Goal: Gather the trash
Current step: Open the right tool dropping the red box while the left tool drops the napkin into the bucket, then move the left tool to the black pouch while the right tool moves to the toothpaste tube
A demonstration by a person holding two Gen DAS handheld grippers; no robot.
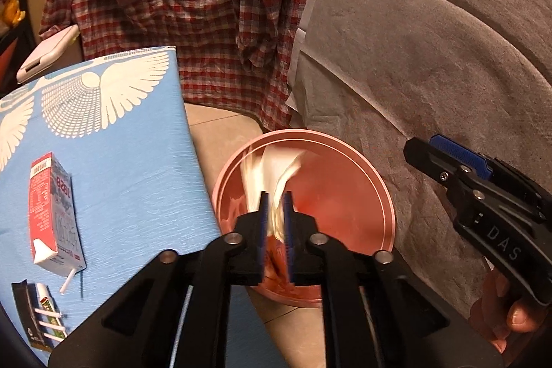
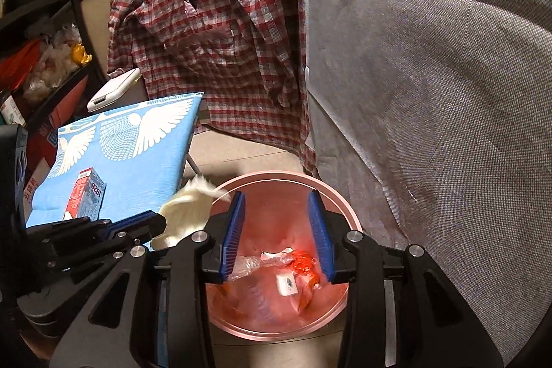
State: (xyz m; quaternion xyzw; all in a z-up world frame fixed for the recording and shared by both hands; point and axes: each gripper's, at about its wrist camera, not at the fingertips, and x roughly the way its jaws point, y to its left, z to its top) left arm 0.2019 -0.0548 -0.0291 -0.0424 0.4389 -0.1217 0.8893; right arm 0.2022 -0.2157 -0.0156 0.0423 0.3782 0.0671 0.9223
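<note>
A crumpled white tissue (image 1: 272,168), blurred, sits between the narrowly parted blue pads of my left gripper (image 1: 276,195), right over the pink bin (image 1: 379,181). Seen from the right wrist, the tissue (image 2: 188,212) hangs at the left gripper's tip (image 2: 157,221), above the bin's left rim (image 2: 345,206). My right gripper (image 2: 277,195) is open and holds nothing, pointing down into the bin, where clear plastic wrap (image 2: 248,264), an orange wrapper (image 2: 303,261) and a small white piece lie. A red and white milk carton (image 1: 55,212) lies on the blue table (image 1: 120,161).
A dark packet with white sticks (image 1: 38,316) lies near the table's front edge, and a white device (image 1: 48,56) behind it. A red checked shirt (image 1: 189,6) hangs behind the bin. Grey fabric (image 1: 431,40) covers the right side. Shelves with clutter (image 2: 41,57) stand at the left.
</note>
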